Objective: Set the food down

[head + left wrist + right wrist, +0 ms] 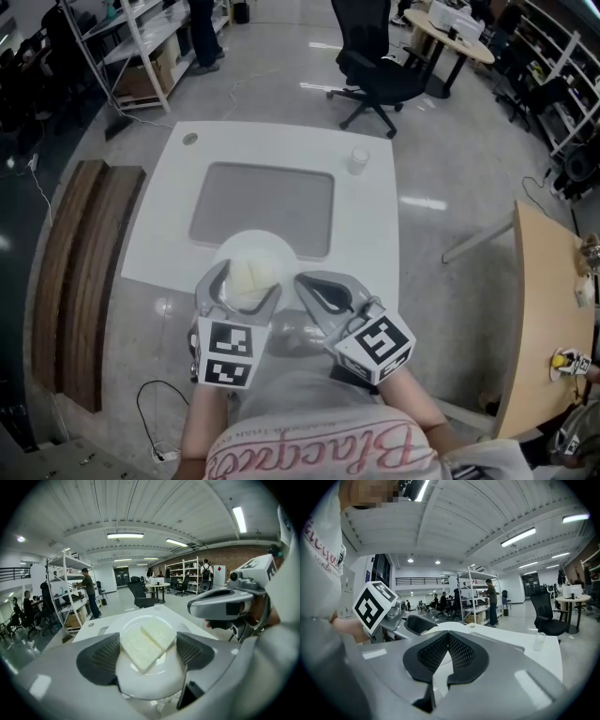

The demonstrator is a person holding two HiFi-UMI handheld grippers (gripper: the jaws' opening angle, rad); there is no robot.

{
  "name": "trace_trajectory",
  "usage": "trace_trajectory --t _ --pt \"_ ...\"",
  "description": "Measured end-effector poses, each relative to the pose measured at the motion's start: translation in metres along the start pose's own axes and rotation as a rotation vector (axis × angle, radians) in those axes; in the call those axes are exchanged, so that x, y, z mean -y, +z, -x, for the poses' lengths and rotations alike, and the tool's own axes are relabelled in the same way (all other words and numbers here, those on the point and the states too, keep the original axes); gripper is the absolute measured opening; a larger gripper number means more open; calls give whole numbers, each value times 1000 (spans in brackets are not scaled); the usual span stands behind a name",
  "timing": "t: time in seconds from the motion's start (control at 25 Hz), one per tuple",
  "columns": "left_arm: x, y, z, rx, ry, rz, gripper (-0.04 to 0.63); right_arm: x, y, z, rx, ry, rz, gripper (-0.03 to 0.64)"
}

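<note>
left tool [244,286] gripping plate [255,242], right tool [307,281] closed, cup [358,160] ahead

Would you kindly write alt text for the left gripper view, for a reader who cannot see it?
The left gripper grips a white plate carrying two pale slices of food, with a white table beyond; the right gripper, jaws together, shows at right.

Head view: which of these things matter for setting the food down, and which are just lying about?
In the job:
left claw gripping the white plate; pale food slices on it; white table with its grey mat.

Lying about:
small clear cup at the table's far corner; black office chair; wooden planks beside the table; right claw, shut.
</note>
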State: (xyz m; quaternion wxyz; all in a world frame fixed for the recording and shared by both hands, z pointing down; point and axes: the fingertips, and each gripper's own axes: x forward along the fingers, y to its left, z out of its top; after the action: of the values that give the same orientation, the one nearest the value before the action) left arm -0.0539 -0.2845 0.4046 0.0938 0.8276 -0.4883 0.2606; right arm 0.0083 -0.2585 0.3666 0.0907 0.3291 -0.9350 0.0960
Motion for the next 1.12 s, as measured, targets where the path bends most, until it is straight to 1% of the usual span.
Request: trace_trajectory --t 0.16,0.36,0.48,0.68,0.84,1.12 --pt "-6 3 -10 -2 -3 0 377 9 1 -6 4 -8 -10 2" --pt "-13 5 -26 -6 -15 4 377 15 -8 -20 -34 -2 5 2" --pt "-17 8 -40 -13 -30 3 377 28 -9 -27 -46 -24 8 2" --pt "-30 12 -70 -28 -47 8 377 55 -6 -39 -55 -64 -28 2" --pt "-41 5 -100 -54 -58 17 376 75 -8 -50 -56 -95 -59 2" --pt "-52 -21 -150 -138 -95 33 376 98 -14 -68 -98 -114 -111 2"
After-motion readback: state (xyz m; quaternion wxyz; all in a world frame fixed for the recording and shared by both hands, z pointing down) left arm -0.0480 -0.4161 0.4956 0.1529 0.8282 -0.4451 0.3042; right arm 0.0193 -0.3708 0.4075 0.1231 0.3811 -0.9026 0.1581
